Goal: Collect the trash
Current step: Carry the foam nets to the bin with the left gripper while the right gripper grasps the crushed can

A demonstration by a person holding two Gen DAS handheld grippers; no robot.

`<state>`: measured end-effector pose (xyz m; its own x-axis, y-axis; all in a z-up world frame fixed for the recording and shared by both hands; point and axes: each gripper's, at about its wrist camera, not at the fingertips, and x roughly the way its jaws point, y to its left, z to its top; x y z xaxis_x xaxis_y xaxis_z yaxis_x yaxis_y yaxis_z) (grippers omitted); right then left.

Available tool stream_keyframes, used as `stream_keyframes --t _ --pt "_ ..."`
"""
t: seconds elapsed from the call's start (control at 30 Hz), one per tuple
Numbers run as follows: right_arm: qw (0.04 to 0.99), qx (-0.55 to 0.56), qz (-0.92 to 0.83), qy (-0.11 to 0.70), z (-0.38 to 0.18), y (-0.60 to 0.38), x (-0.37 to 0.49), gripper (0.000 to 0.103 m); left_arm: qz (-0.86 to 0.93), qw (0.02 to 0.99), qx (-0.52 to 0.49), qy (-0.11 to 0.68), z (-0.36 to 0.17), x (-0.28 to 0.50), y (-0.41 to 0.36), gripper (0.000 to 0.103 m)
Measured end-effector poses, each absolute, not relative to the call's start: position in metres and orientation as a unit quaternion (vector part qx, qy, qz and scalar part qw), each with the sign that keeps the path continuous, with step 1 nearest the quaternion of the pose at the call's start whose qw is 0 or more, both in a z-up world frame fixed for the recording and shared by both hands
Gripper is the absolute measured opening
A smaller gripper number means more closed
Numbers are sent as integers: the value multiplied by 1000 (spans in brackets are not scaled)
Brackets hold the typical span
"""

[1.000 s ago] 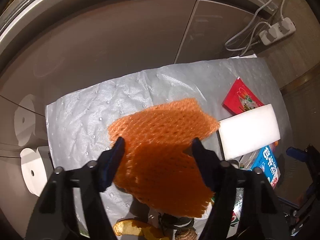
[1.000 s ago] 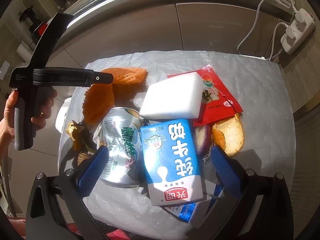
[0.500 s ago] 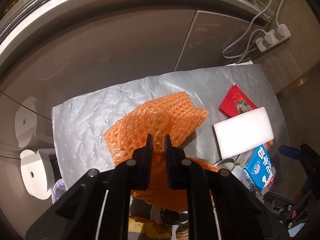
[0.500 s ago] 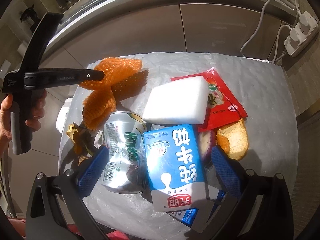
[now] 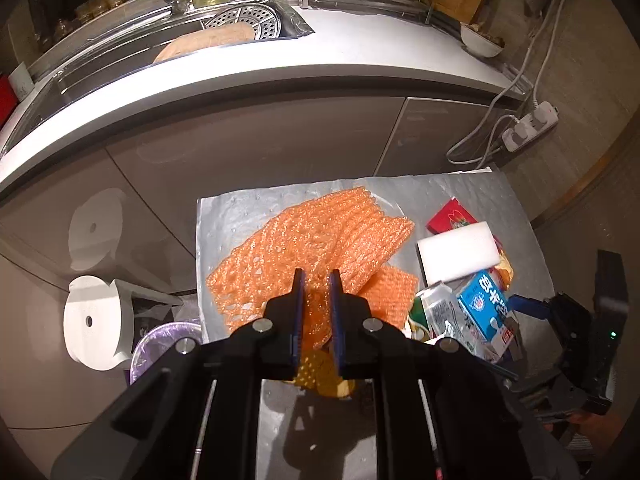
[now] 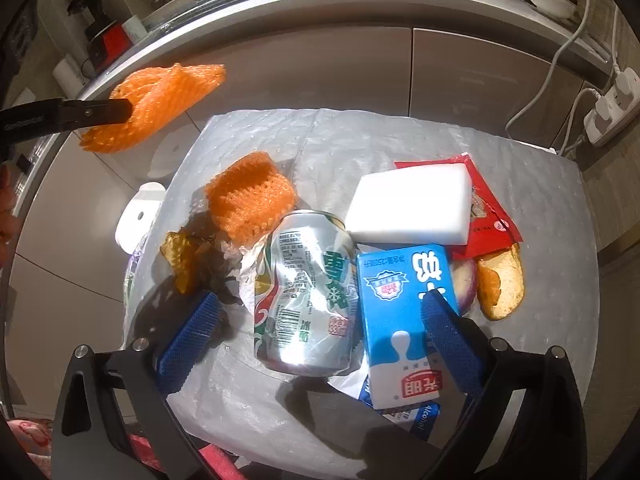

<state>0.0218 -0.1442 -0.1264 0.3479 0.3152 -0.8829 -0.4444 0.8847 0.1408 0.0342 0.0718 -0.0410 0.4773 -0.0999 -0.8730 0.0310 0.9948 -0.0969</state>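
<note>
My left gripper (image 5: 316, 280) is shut on an orange foam net (image 5: 320, 236), which hangs in the air to the left of the table (image 6: 168, 100). A second orange net (image 6: 250, 200) lies on the silver-covered table (image 6: 520, 160). My right gripper (image 6: 320, 300) hovers low over the pile, its jaws closing. A dented drink can (image 6: 306, 292) and a blue milk carton (image 6: 404, 320) lie between them, and the pads are not pressing on either. A white foam block (image 6: 412, 204), a red packet (image 6: 488, 216), a bread piece (image 6: 500, 284) and dry peel (image 6: 184, 252) lie around.
White paper rolls (image 5: 96, 320) and a purple-lined bin (image 5: 160, 340) stand on the floor left of the table. Grey cabinets under a counter with a sink (image 5: 240, 28) rise behind. A power strip (image 5: 528, 126) with cables hangs at the right.
My left gripper shut on the orange net and lifted it up and off the table to the left. My right gripper moved in closer over the can and carton, its jaws narrowing slightly.
</note>
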Motion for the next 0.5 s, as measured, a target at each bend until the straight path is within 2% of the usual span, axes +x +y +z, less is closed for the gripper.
stream_keyframes --t 0.17,0.3,0.43,0.5 --pt "817 -86 202 532 -146 -121 26 84 -70 852 -45 517 -40 -2 85 12" --pt "819 -96 175 539 -163 -110 28 85 -85 851 -34 517 -39 -24 99 12" --pt "817 -168 151 531 -172 -88 24 87 -92 855 -30 509 -36 -40 115 12" --pt "818 -191 140 525 -174 -83 21 82 -92 859 -28 504 -33 -47 123 12"
